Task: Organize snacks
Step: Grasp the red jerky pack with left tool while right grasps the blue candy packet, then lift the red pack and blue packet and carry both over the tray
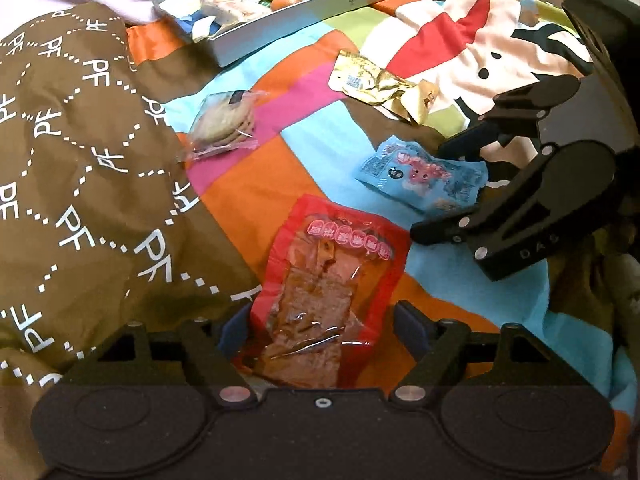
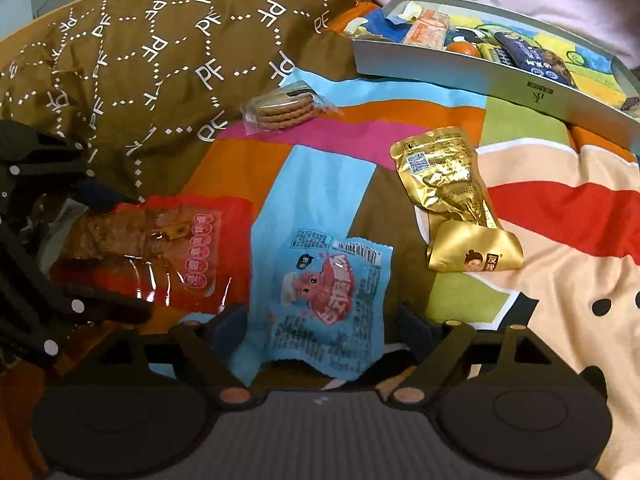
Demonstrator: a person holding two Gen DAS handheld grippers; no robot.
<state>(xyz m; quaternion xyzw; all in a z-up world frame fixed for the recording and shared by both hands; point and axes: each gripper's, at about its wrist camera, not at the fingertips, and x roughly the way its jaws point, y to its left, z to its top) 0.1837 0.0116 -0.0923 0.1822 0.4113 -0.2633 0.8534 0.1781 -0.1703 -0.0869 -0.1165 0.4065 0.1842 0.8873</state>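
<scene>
My left gripper straddles the red packet, the right gripper the blue packet; both open, ungripped, tray at one o'clock for sorting.

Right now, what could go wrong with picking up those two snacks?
The left gripper straddles the red packet and the right gripper straddles the blue packet, both open. The packets look slick and flat, so pads might slide off or pinch the quilt too. The grippers work close together, so lifting both could make them bump.
</scene>
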